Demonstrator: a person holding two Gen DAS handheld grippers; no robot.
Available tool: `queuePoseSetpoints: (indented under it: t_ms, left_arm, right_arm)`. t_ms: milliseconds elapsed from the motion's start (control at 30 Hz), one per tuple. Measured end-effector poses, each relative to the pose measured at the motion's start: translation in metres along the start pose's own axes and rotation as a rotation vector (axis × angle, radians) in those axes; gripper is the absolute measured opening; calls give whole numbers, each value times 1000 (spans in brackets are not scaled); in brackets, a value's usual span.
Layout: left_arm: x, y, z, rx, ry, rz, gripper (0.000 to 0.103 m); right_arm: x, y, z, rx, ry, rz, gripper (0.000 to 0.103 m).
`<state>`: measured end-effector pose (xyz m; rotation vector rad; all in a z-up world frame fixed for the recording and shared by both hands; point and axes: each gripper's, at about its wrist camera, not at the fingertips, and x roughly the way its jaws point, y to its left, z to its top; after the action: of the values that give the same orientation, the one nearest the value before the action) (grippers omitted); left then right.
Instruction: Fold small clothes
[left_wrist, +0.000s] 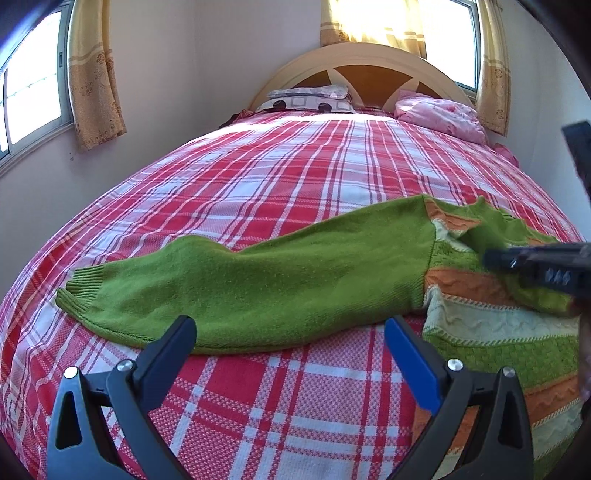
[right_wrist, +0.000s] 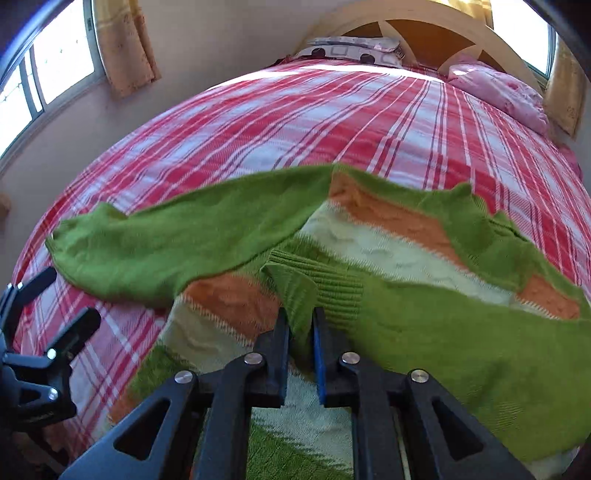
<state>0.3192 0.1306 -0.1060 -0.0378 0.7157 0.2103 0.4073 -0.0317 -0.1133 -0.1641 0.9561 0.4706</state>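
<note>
Green cuff (right_wrist: 295, 295) sits between right gripper (right_wrist: 300, 325) pads, grip unclear through blur; left gripper (left_wrist: 290, 334) gapes empty; sweater (left_wrist: 480, 317) cut off rightward.

No legible text, label or number anywhere (plain fabrics only)

A green sweater (left_wrist: 258, 288) with orange and cream stripes. The bedspread (left_wrist: 280, 177) is red-and-white plaid. One pillow (left_wrist: 439, 112) is pink.
</note>
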Motion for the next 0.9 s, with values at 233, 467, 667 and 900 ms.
queuePoseSetpoints:
  t_ms: [233, 467, 667, 900]
  left_arm:
    - [-11, -22, 8, 81, -17, -51, 103]
    - [8, -66, 36, 54, 83, -256, 84]
    - [49, -107, 43, 45, 196, -318, 66]
    - [66, -124, 35, 34, 221, -297, 5]
  right_arm:
    - [-55, -42, -47, 45, -46, -22, 59]
    - [-87, -83, -107, 43, -64, -193, 61]
    - [-92, -83, -131, 13, -120, -223, 65]
    - [-85, -86, -135, 25, -111, -252, 77]
